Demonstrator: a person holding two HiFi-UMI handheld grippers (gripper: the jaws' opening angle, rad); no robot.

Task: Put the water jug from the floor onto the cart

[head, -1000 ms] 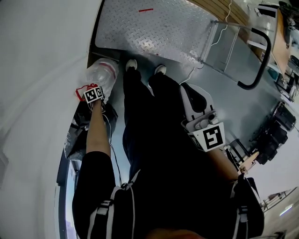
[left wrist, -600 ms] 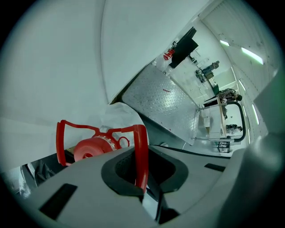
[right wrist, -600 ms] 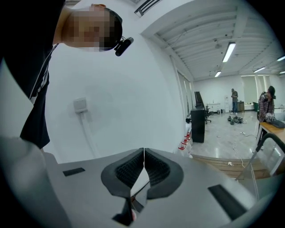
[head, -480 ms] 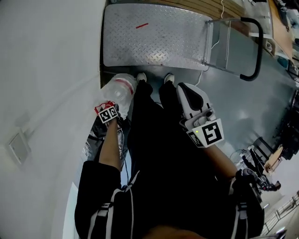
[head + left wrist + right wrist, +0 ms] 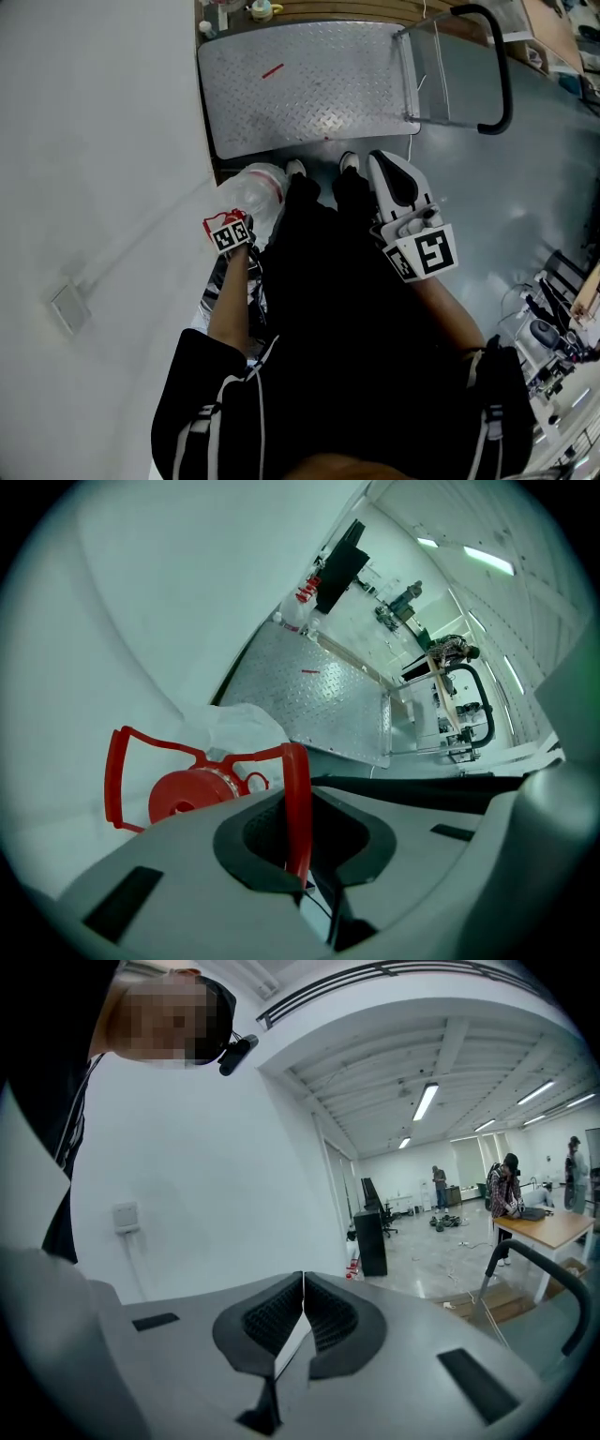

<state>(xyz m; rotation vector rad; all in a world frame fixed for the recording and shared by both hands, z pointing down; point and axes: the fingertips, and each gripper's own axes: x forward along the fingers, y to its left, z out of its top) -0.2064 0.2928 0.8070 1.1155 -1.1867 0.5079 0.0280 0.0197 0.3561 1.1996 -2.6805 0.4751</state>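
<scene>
Two grippers show in the head view, and the left gripper [image 5: 298, 855], at centre left, has its jaws nipped nearly together on the thin red handle [image 5: 296, 789] of the water jug [image 5: 256, 186]. That clear jug, red cap [image 5: 187, 797] uppermost, sits directly under the jaws beside the person's legs [image 5: 309, 244], just below the near edge of the cart [image 5: 309, 84] in the upper frame. The right gripper [image 5: 302, 1309], at centre right, is closed on nothing.
</scene>
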